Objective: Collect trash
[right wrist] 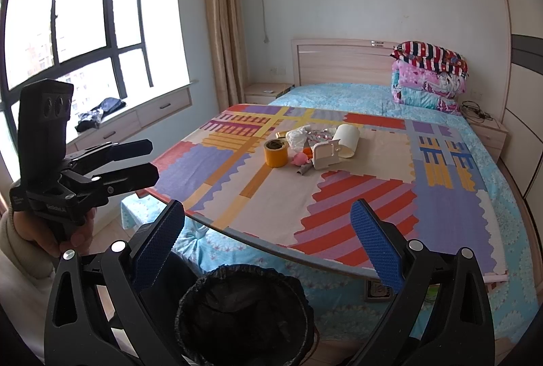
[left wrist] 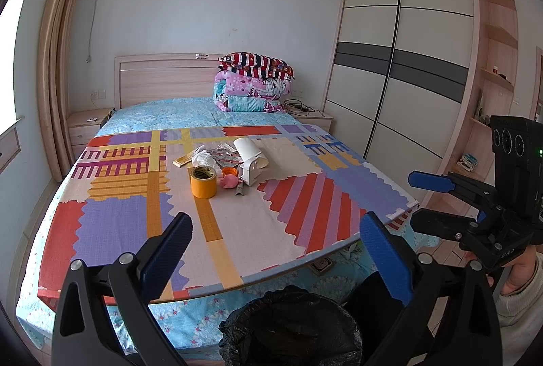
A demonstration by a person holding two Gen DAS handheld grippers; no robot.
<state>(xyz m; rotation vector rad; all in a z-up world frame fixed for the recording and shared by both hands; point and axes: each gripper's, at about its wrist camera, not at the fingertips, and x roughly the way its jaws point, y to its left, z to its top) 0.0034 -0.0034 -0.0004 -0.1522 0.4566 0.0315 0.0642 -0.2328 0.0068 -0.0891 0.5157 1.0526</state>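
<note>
left wrist: at the bed's foot, above the lined bin point(left wrist: 292, 325), facing the headboard point(left wrist: 166, 77).
right wrist: alongside, angled toward the window point(right wrist: 78, 23).
shared: patterned board point(left wrist: 237, 213), clutter, bin.

My left hand-held gripper point(left wrist: 276, 226): black frame, silver screws at the pivots, blue textured pads point(left wrist: 383, 250) on both fingers. My right hand-held gripper point(right wrist: 268, 226): same build, black arms, blue dimpled pads point(right wrist: 376, 243). Each carries a black camera block point(left wrist: 516, 162) with three round lenses; a green light shows on one. Cream knit sleeve point(left wrist: 522, 308), bare skin at my left hand point(right wrist: 57, 237).
</note>
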